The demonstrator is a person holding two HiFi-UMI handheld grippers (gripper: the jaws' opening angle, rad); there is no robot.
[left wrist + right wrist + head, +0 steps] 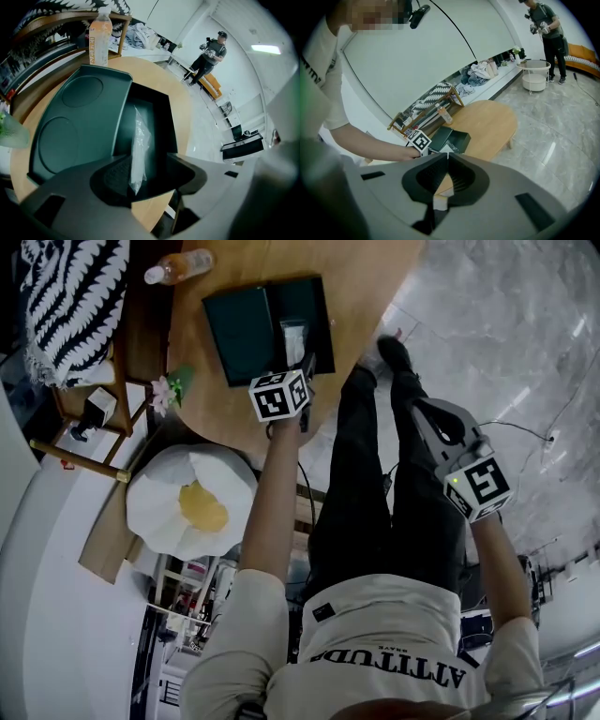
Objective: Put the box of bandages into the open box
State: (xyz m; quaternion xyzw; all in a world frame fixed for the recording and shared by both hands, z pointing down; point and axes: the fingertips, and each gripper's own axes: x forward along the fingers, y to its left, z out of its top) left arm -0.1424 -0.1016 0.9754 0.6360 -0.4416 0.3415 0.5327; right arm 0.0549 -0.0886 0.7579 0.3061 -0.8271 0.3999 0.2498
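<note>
The open box (314,306) is dark green, and its lid (239,329) lies flipped open beside it on the round wooden table (216,399). The bandage pack (292,338), a clear plastic packet, lies inside the box. My left gripper (305,367) hovers at the box's near edge. In the left gripper view the jaws (150,171) stand open on either side of the packet (139,150), and neither pad touches it. My right gripper (417,413) hangs over the floor beside the person's leg, away from the table, and its tips (447,157) meet with nothing between them.
An orange drink bottle (178,265) stands at the table's far edge, a small flower (167,392) at its left rim. A wooden rack with a zebra-striped cloth (70,296) and a white round seat (192,502) are to the left. Another person (211,54) stands far off.
</note>
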